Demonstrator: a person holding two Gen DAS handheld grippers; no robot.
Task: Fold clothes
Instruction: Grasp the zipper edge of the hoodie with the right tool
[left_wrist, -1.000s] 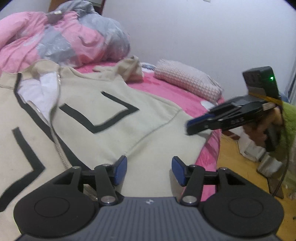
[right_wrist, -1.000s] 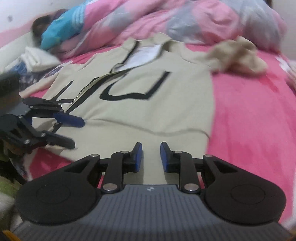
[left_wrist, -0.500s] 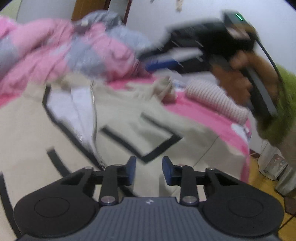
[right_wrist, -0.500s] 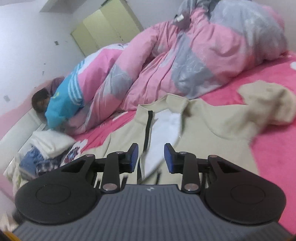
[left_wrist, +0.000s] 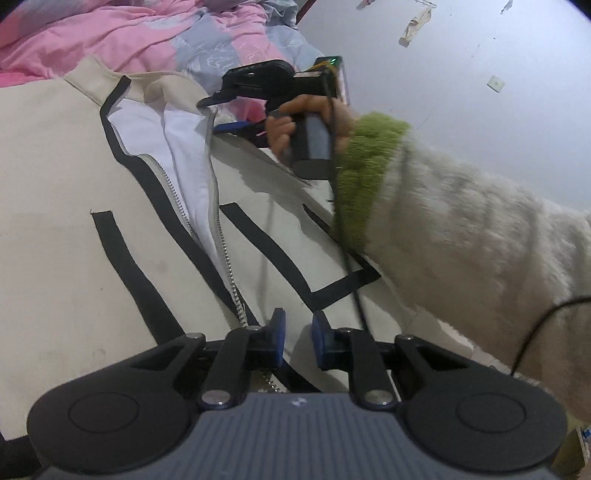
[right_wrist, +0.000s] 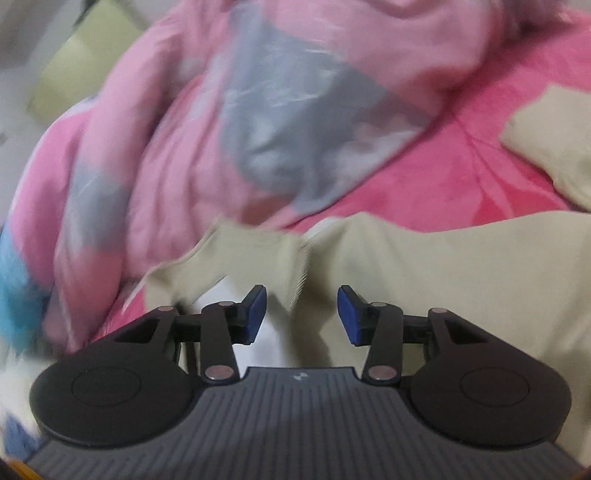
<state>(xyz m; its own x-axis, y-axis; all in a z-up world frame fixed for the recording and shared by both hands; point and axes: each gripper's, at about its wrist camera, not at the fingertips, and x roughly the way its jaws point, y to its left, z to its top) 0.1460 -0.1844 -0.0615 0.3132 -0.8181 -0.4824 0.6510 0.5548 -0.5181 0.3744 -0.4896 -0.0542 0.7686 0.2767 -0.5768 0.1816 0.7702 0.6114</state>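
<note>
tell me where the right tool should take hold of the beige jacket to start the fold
Likely the collar edge on the right tool's side of the open zip. On the beige jacket the collar stands up as a raised, doubled rim, while the body lies flat on the pink bedding. Come from above the neckline, one finger on each side of the rim.
</note>
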